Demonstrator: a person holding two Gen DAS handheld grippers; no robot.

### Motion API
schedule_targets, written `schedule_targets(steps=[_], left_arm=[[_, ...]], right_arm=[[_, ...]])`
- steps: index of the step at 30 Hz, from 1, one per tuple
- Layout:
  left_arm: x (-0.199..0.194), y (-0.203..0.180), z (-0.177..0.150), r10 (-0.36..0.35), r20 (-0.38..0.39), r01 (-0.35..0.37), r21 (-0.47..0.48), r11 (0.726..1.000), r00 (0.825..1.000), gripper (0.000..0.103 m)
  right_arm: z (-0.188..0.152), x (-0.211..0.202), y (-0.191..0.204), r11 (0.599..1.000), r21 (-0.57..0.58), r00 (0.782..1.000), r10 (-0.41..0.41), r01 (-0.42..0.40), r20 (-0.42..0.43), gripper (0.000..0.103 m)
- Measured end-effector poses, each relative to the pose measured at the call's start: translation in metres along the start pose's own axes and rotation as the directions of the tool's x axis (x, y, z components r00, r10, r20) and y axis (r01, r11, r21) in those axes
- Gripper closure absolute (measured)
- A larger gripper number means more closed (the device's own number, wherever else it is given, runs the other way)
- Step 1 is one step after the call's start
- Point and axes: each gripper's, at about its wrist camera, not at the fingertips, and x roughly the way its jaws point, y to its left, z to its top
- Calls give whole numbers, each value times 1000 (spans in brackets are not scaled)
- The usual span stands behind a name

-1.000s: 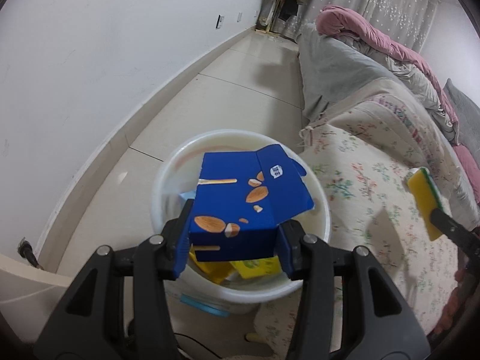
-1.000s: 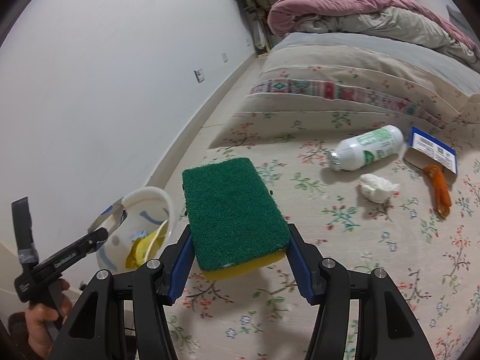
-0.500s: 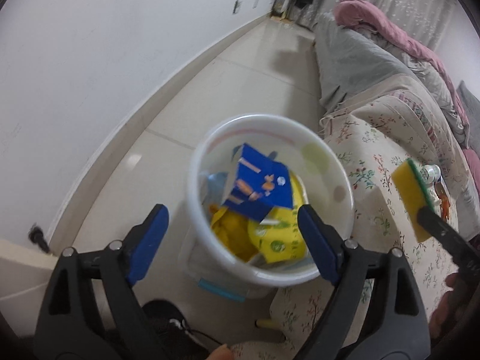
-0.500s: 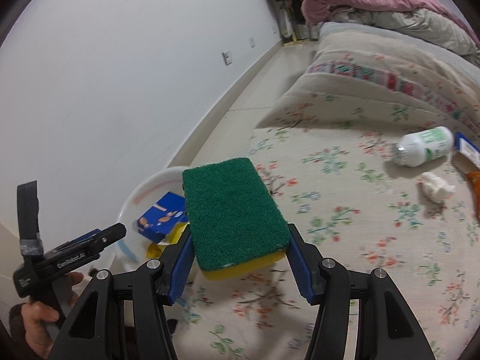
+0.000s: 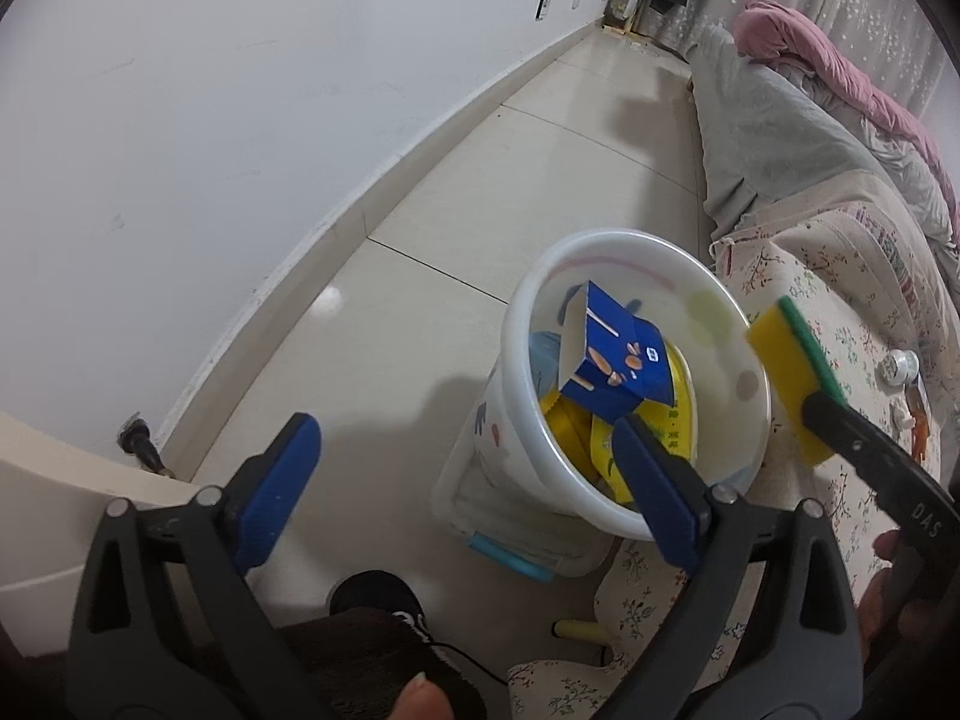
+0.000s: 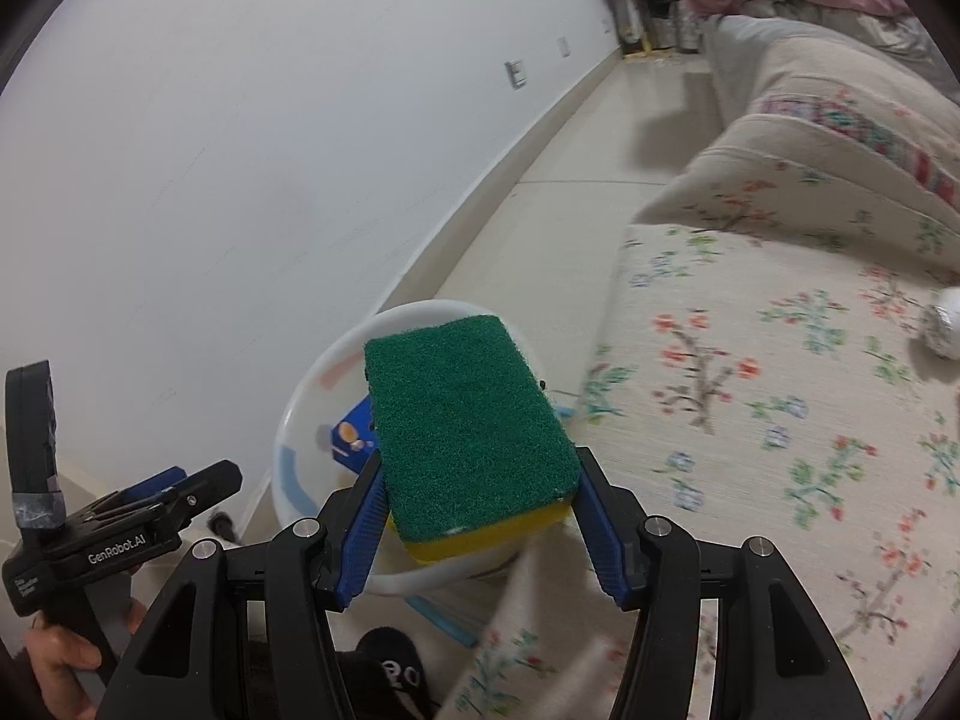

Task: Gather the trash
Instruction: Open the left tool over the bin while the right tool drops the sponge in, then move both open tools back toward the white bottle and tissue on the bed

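- The left gripper (image 5: pixel 465 480) has nothing between its blue pads; its jaws are opening wide, over the floor beside the bin.
- The right gripper (image 6: pixel 477 525) pinches one sponge (image 6: pixel 471 432), green scouring face up, yellow foam below, a blue pad pressed on each side.
- In the right wrist view the sponge hangs over the rim of the white bin (image 6: pixel 312 378) and hides much of its mouth.
- One white bin (image 5: pixel 606 525) stands on the tiled floor (image 5: pixel 528 180), just beside the floral bedcover (image 5: pixel 840 324).
- Inside the bin: one blue carton (image 5: pixel 618 360), tilted, lying on yellow wrappers (image 5: pixel 576 420); how many wrappers cannot be told.
- On the bedcover, at the frame edge, one white bottle (image 6: pixel 945 330) lies on its side.
- Farther off: a grey blanket (image 5: pixel 774 138) and a pink quilt (image 5: pixel 840 72).
- One black shoe (image 5: pixel 378 594) shows on the floor below the bin.
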Motion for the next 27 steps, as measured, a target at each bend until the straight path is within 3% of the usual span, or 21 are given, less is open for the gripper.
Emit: schedule_targets(steps=[7,11,21,27], left_arm=[[0,0,1,7,6,-7,12,1000,1000,5],[-1,1,1,17,8,-17,5,1000,1000,5],[-2,-3,1,4,8,-4,19,1000,1000,3],[-7,-14,0,-15,17,14,44,999,1000,1]], right_arm=[[6,17,6,999,-30,1000,23,-23,-4,40],[5,15,10,999,-44,999,25,-24,23,18],[-2,-13,0,1000,-7,998,18,-17,65,18],[-1,-41,-16,998,33,995,-61,58,82,18]])
